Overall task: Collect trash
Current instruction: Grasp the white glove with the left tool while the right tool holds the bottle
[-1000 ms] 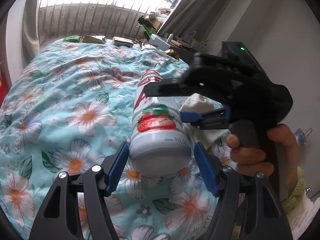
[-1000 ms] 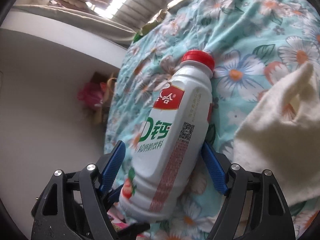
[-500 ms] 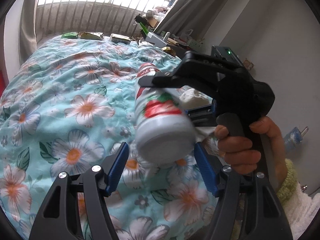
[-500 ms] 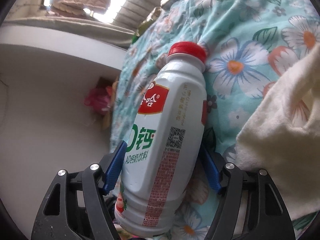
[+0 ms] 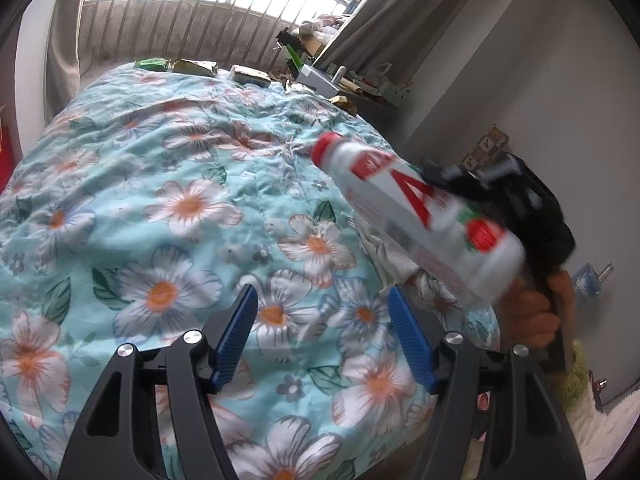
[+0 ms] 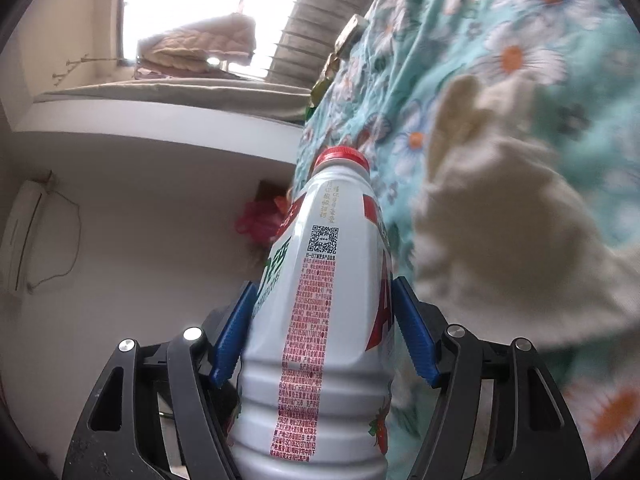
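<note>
A white plastic drink bottle point(image 6: 320, 320) with a red cap and red-green label sits between the blue pads of my right gripper point(image 6: 322, 332), which is shut on it and holds it lifted off the bed. In the left wrist view the bottle point(image 5: 416, 212) appears blurred at the right, tilted, cap toward the upper left, with the black right gripper body behind it. My left gripper point(image 5: 320, 336) is open and empty above the floral bedspread point(image 5: 160, 208). A crumpled cream cloth or tissue point(image 6: 508, 216) lies on the bed beside the bottle.
Several packets and boxes point(image 5: 188, 67) lie along the far edge of the bed under the barred window. A cluttered shelf point(image 5: 340, 80) stands at the back right. A grey wall point(image 5: 520, 80) runs along the right side of the bed.
My right gripper has lifted the bottle off the bed and swung it out from between my left gripper's fingers to the right. The left gripper now holds nothing.
</note>
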`<state>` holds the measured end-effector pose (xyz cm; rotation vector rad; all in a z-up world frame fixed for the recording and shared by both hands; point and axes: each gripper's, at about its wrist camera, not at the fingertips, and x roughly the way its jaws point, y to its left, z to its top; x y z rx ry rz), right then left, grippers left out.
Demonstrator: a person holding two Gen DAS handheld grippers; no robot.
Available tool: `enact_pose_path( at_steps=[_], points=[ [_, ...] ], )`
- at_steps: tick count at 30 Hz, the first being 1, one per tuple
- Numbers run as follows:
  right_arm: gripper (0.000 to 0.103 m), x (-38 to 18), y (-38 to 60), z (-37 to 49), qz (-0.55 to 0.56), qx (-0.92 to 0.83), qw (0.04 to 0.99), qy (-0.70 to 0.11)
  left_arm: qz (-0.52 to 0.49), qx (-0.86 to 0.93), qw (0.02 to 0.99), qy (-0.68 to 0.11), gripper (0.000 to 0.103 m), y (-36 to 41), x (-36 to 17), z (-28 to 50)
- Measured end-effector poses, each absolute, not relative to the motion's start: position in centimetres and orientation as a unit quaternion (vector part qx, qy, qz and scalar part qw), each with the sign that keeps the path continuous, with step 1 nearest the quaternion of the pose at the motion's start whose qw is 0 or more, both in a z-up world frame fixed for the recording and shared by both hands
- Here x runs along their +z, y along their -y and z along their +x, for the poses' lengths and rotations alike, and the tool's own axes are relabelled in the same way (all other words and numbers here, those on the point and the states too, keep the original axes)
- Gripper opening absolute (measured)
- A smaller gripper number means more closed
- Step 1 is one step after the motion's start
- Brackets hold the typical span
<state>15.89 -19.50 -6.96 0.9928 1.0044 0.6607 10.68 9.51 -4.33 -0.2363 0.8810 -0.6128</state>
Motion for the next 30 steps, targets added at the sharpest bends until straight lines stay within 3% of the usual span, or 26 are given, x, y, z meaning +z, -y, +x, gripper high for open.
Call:
enact_pose_path(
  at_steps=[16, 24, 28, 30],
  points=[
    [0.065, -2.9, 31.3, 4.9, 0.472, 0.201, 0.800, -0.311, -0.090, -0.331, 0.833, -0.434, 0.068, -3.5, -3.9, 12.8],
    [0.065, -7.2, 29.7, 6.7, 0.389, 0.090, 0.826, -0.398, -0.026, -0.320, 0.842, -0.434, 0.070, 2.0, -3.9, 16.8],
    [0.065, -7.6, 28.6, 7.1, 0.373, 0.087, 0.830, -0.405, 0.032, -0.305, 0.850, -0.427, 0.070, 4.7, -4.4, 19.3],
    [0.065, -7.6, 28.8, 7.2, 0.377, 0.089, 0.828, -0.405, 0.051, -0.304, 0.849, -0.430, 0.061, 5.8, -5.1, 20.0]
  ],
)
